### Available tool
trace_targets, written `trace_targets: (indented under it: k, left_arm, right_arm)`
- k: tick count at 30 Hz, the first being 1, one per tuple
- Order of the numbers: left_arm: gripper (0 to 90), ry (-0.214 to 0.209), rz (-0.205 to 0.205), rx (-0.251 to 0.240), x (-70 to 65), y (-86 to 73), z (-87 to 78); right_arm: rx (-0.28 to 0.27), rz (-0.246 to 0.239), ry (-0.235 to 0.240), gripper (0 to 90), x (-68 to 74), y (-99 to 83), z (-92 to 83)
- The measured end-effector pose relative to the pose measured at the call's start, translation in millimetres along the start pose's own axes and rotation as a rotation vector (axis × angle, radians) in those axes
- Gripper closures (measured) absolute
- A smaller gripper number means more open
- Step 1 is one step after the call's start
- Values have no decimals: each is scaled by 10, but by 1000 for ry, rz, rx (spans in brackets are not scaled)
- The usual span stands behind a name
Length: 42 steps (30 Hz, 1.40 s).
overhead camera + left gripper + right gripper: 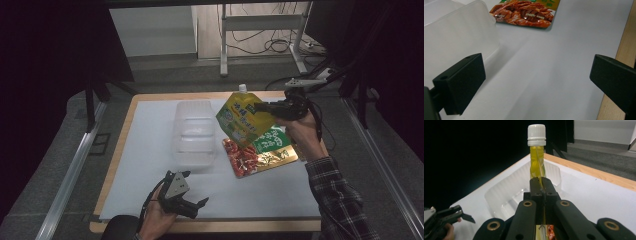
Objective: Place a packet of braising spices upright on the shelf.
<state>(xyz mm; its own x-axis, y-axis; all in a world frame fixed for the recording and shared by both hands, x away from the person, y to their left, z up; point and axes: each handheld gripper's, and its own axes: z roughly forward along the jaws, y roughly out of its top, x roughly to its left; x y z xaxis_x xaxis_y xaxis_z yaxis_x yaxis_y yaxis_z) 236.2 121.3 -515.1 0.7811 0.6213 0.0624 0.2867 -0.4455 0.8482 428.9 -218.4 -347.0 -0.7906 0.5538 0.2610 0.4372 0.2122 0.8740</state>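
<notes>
My right gripper (263,107) pinches the yellow spout pouch (243,120) by its edge, lifted at two o'clock over the red snack packet (245,156). My left gripper (192,204), jaws wide, rests at seven o'clock below the clear container (194,131).

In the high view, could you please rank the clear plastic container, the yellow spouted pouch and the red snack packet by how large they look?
1. Clear plastic container.
2. Yellow spouted pouch; held up nearer the camera, so unsure.
3. Red snack packet, partly covered by the pouch.
</notes>
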Motion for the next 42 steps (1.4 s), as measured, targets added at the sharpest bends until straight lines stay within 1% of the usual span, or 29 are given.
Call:
trace_targets:
  k: [1,6,12,13,18,19,23,28,36,37,42]
  left_arm:
    - [3,0,5,2,-8,0,5]
    - [3,-3,17,8,-13,1,11]
    - [4,-9,18,9,-21,2,15]
    - [4,-9,20,10,-23,2,18]
    - [4,-7,22,15,-26,1,23]
    - [4,-2,21,18,-22,0,23]
    - [3,11,15,20,-4,-5,15]
    - [0,31,22,24,3,-7,6]
    - [0,34,31,29,-4,-8,12]
    - [0,35,32,30,-3,-9,12]
    - [0,35,36,31,-4,-9,11]
  right_arm:
    - [-2,7,2,892,-16,31,37]
    - [-3,11,7,892,-42,82,100]
    - [-7,11,10,892,-84,151,204]
    - [-7,10,11,892,-101,183,248]
    - [-14,6,15,892,-121,247,319]
    - [-15,4,18,892,-130,289,367]
    - [-16,2,19,892,-145,353,451]
    - [-15,-3,16,892,-172,416,556]
    - [-19,-10,16,892,-192,504,692]
    - [-21,-11,19,892,-195,533,733]
    - [-21,-21,20,892,-183,595,819]
